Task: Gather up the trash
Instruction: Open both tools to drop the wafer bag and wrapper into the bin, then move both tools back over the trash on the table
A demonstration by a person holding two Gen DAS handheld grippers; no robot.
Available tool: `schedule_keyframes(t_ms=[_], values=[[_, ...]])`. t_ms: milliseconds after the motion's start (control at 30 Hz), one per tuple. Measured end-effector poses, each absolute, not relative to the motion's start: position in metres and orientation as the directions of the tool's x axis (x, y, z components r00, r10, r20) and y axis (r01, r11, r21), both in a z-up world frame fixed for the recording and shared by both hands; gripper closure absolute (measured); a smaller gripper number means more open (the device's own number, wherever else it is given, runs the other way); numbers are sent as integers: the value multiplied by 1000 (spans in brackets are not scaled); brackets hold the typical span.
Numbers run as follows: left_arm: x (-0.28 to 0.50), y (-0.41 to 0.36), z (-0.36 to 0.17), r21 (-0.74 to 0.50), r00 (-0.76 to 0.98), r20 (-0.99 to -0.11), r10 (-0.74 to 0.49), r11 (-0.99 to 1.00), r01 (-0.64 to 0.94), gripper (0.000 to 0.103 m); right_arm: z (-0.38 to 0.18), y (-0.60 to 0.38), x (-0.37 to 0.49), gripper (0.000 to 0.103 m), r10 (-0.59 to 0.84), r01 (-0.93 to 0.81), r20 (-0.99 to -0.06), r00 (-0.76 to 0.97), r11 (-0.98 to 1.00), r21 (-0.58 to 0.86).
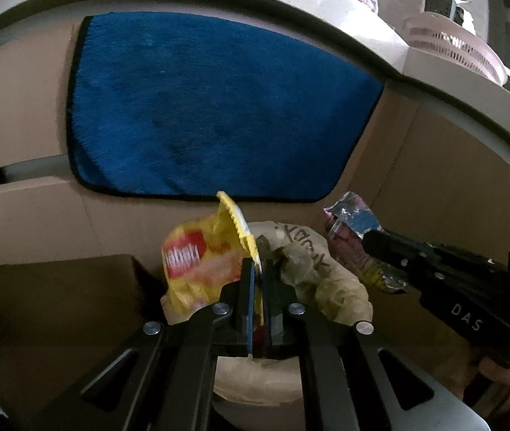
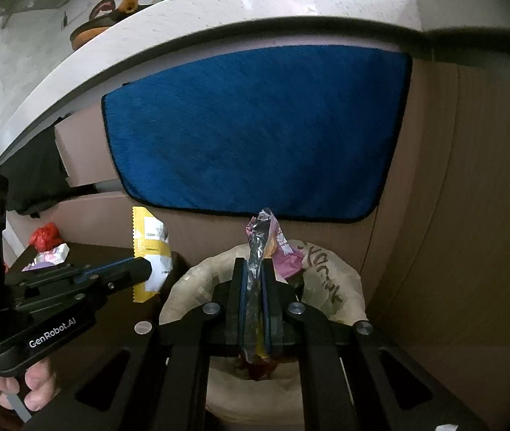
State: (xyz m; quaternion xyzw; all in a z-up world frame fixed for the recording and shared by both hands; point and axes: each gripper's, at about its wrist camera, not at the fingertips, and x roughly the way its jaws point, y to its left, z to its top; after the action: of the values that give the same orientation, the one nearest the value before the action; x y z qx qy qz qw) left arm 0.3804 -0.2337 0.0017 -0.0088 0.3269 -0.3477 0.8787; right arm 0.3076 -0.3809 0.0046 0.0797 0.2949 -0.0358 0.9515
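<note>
Trash is held over the paper bag (image 2: 330,280): the left gripper (image 1: 258,273) clamps a yellow wrapper (image 1: 201,255), the right gripper (image 2: 253,280) clamps a pink wrapper (image 2: 276,244), so next, I think, both must open to drop them inside.

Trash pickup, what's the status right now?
Left gripper shut on yellow wrapper. Right gripper shut on pink wrapper. Both over paper bag. Nothing blocking.
</note>
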Motion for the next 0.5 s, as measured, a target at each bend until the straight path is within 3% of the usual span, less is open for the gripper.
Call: schedule_keyframes(t_ms=[33,100,133,200,500], values=[[381,-233,2,-251,538,-565,-626,751,611,90,4,-382,307,93,-27,123,-566,824,984,131],[383,-229,3,-271,533,-552,-641,743,612,68,3,-383,308,79,-36,134,-568,822,982,131],[384,-226,4,-284,533,-544,-648,740,610,66,3,-384,307,74,-36,136,-568,822,981,136],[386,-222,6,-305,527,-538,-658,735,606,64,3,-384,306,62,-26,133,-565,824,980,148],[380,-156,38,-288,618,-505,-603,792,538,64,13,-366,299,56,-26,129,-549,836,980,151]])
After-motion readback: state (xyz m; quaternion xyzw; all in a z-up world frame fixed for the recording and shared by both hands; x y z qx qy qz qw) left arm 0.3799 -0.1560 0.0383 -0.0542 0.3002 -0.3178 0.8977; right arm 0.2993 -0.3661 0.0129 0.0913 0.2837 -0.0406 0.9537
